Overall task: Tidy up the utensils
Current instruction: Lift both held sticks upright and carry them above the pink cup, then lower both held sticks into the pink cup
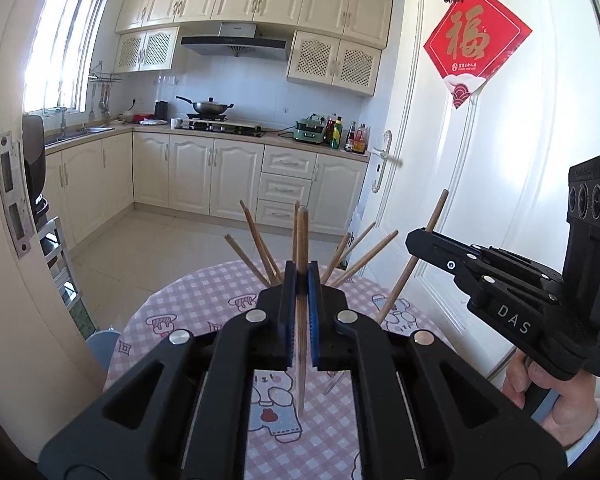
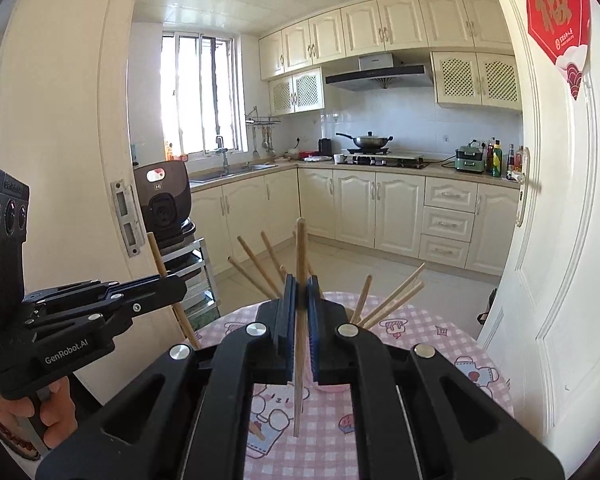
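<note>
A single wooden chopstick (image 1: pixel 301 280) is clamped upright between the blue-padded fingers (image 1: pixel 288 300) of the left gripper (image 1: pixel 301 280), its thin end hanging below them above the pink checked surface (image 1: pixel 188 304). Another chopstick (image 2: pixel 299 320) is pinched in the same upright way by the closed fingers (image 2: pixel 288 308) of the right gripper (image 2: pixel 300 304).

Just beyond both pairs of fingers, a spread bundle of chopsticks (image 1: pixel 260 244) is seen fanning outward; the container that holds them is hidden behind the fingers. In the left wrist view, the right gripper is seen off to the right, held in a hand (image 1: pixel 540 380), with its chopstick tilted. In the right wrist view, the left gripper is seen off to the left, also gripped by a hand (image 2: pixel 48 404).

Farther ahead of the fingers, a tiled floor (image 1: pixel 172 240), cream cabinets (image 2: pixel 380 208) and a wok (image 2: pixel 370 141) on the stove are visible. A white door (image 1: pixel 480 160) with a red decoration (image 1: pixel 476 46) stands to the right.
</note>
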Demonstrator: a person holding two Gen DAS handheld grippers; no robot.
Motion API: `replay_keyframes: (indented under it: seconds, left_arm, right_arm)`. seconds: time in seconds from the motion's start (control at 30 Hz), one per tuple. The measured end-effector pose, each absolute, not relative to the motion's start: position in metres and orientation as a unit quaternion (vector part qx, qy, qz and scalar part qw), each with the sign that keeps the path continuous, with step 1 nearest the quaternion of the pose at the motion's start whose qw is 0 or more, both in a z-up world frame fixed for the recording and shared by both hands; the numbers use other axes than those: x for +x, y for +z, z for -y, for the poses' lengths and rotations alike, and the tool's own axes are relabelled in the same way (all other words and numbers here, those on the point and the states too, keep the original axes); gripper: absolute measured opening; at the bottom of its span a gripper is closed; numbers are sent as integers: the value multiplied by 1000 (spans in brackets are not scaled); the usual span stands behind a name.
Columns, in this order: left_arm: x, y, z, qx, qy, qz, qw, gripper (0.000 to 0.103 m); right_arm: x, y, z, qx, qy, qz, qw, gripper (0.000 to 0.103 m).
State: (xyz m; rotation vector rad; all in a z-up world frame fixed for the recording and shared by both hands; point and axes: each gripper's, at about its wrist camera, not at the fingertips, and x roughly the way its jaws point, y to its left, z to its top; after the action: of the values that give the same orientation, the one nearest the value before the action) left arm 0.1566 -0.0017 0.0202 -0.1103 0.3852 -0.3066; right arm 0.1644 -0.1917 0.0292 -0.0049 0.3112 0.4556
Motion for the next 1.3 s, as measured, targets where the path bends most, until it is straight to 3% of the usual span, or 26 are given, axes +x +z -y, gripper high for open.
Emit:
replay_keyframes:
  seconds: [0.6, 1.3]
  left_arm:
    - [211, 88, 18, -61, -131, -100, 984, 6]
    - [241, 56, 32, -62, -121, -88, 987, 6]
  right_arm:
    - [193, 65, 188, -16, 184, -49, 982, 4]
    - [217, 42, 187, -10, 195, -76, 978, 4]
